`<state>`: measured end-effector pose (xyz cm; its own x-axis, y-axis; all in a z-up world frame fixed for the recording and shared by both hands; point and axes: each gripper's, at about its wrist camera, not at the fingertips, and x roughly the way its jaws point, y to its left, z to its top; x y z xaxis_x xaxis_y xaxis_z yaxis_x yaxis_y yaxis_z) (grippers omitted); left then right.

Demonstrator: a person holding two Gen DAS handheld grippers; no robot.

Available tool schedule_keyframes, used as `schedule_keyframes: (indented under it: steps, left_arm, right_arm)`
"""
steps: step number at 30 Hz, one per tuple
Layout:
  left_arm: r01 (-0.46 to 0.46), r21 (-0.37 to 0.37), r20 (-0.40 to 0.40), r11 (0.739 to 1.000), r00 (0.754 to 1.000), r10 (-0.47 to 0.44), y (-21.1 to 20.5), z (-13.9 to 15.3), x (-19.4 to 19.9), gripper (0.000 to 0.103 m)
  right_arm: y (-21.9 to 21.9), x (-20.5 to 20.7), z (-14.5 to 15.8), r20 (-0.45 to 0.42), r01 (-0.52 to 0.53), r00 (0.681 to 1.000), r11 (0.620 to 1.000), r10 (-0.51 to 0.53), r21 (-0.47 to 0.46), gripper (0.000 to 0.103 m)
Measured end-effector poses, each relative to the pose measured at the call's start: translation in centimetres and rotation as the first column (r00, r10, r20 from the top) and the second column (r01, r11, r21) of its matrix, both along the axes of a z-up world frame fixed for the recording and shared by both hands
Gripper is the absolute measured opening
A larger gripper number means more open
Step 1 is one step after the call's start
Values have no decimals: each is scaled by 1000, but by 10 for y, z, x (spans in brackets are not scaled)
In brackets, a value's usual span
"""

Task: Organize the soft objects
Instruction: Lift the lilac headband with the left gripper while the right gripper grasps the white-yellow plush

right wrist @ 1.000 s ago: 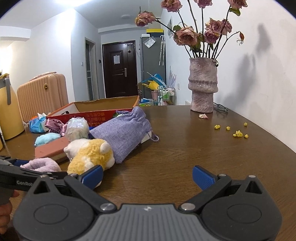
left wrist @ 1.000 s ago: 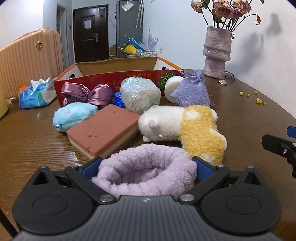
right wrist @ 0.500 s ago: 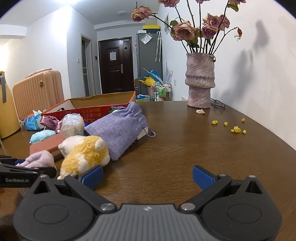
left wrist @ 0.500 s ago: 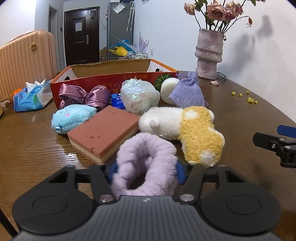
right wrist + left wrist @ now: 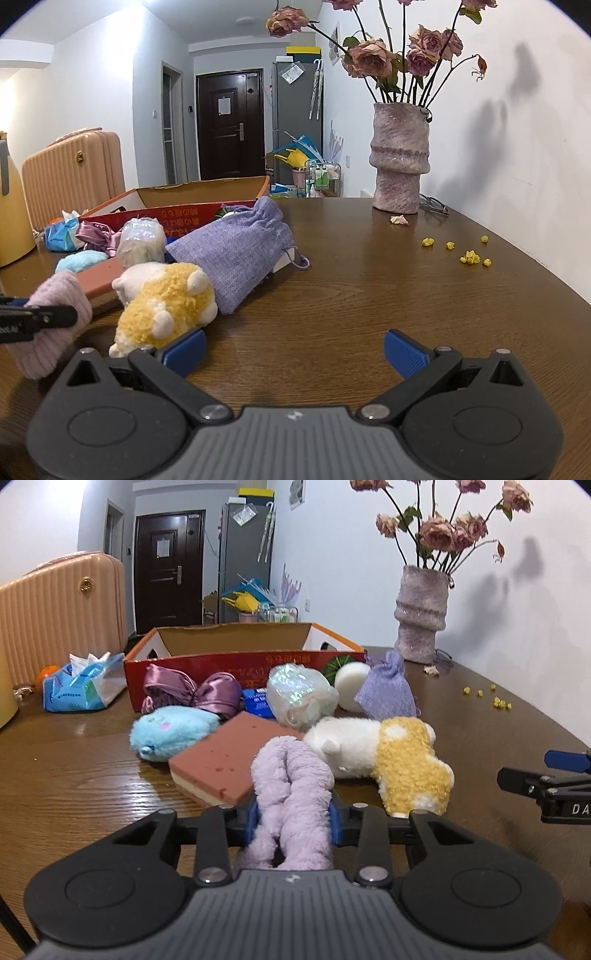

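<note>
A fluffy purple band [image 5: 291, 775] is squeezed narrow between the blue pads of my left gripper [image 5: 293, 816], whose jaws are still closing on it. In the right wrist view the band [image 5: 62, 295] shows at the far left. Just beyond it lie a pink sponge [image 5: 225, 760], a white and yellow plush [image 5: 388, 753], a blue plush [image 5: 173, 731], a satin bow [image 5: 192, 692], a shiny wrapped bundle [image 5: 299, 694] and a lavender pouch [image 5: 388, 692]. Behind them stands an open red cardboard box [image 5: 236, 653]. My right gripper [image 5: 293, 350] stands open over bare table, next to the plush.
A vase of dried roses [image 5: 421, 624] stands at the back right, with yellow crumbs [image 5: 495, 698] scattered near it. A blue tissue pack [image 5: 81, 686] lies left of the box. A peach suitcase [image 5: 55, 616] stands beyond the table's left edge.
The left jaws have come together on the purple band, pinching it from a wide ring into a narrow upright fold, and it has lifted a little. The right gripper has kept still.
</note>
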<state>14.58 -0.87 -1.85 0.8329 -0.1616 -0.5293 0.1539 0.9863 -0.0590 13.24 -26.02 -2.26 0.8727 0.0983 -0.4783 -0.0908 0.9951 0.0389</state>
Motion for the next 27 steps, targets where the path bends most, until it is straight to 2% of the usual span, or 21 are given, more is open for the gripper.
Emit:
schedule_keyframes:
  steps: [8, 27]
  left_arm:
    - [-25, -12, 37, 1000, 999, 26, 15, 7, -7, 35]
    - [-116, -35, 91, 993, 989, 119, 64, 18, -19, 35]
  right_arm:
    - [12, -1, 2, 3, -26, 1000, 1000, 27, -14, 103]
    - [73, 9, 13, -20, -133, 991, 990, 132, -56, 103]
